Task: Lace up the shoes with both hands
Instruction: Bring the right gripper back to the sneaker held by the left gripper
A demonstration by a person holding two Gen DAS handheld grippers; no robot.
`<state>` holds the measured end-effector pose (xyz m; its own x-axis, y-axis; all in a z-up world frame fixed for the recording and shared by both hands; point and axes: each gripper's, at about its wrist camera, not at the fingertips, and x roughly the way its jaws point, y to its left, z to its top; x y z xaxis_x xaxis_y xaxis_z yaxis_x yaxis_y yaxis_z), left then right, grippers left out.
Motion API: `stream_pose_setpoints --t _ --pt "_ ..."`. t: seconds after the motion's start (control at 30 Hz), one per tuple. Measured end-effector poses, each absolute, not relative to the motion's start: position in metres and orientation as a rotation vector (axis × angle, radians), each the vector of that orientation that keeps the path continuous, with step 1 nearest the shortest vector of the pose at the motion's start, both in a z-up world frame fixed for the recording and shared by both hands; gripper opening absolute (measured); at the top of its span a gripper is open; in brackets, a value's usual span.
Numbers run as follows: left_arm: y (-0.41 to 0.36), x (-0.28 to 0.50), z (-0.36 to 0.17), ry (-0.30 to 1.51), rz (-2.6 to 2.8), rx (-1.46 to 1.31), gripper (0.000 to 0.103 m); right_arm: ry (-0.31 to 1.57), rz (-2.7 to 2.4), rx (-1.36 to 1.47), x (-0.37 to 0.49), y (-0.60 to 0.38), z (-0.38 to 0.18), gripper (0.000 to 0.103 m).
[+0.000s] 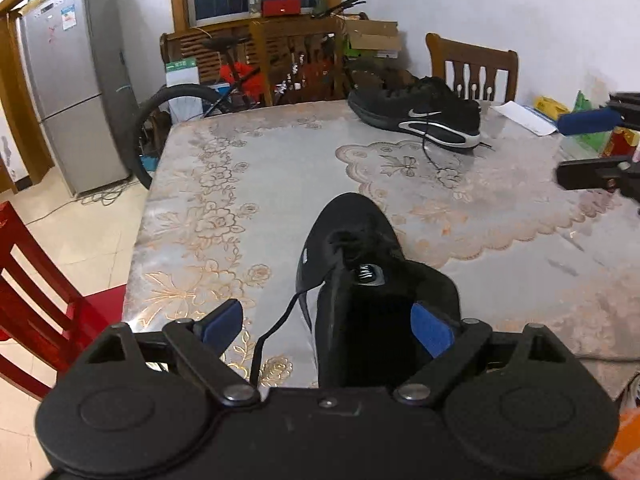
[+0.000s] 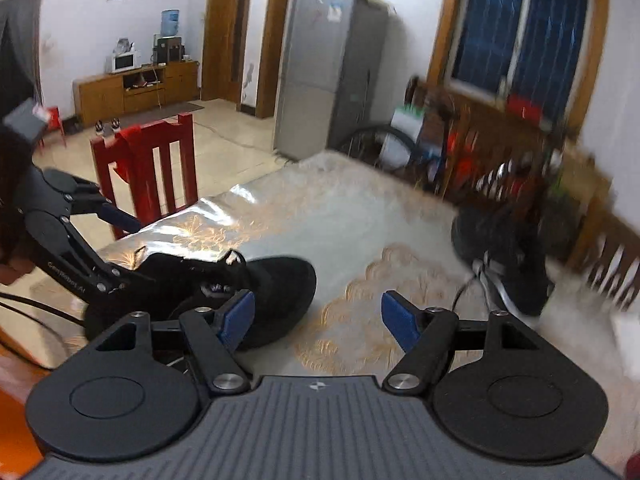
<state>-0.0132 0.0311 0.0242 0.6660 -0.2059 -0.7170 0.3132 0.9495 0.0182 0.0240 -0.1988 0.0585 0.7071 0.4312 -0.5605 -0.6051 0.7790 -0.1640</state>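
dim indoor light | tablecloth (image 2: pixel 224 200) glare | right view motion-blurred | fisheye edges

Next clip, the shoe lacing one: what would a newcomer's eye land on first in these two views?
The near black shoe fills the table's front edge, its heel end between the wide-open left gripper fingers, a loose lace trailing beside it. A second black sneaker with a white swoosh lies at the far side of the floral tablecloth. The right gripper hangs open, empty.
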Motion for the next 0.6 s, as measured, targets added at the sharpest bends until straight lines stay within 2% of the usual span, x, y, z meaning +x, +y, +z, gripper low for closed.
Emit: stream_pose_setpoints --t 0.23,0.6 --pt "0.032 -0.012 0.009 0.790 -0.234 0.164 0.090 0.479 0.796 -0.669 0.046 -0.113 0.021 0.047" --pt "0.035 -0.001 -0.009 0.838 -0.153 0.145 0.090 0.440 0.949 -0.878 0.083 -0.080 -0.006 0.047"
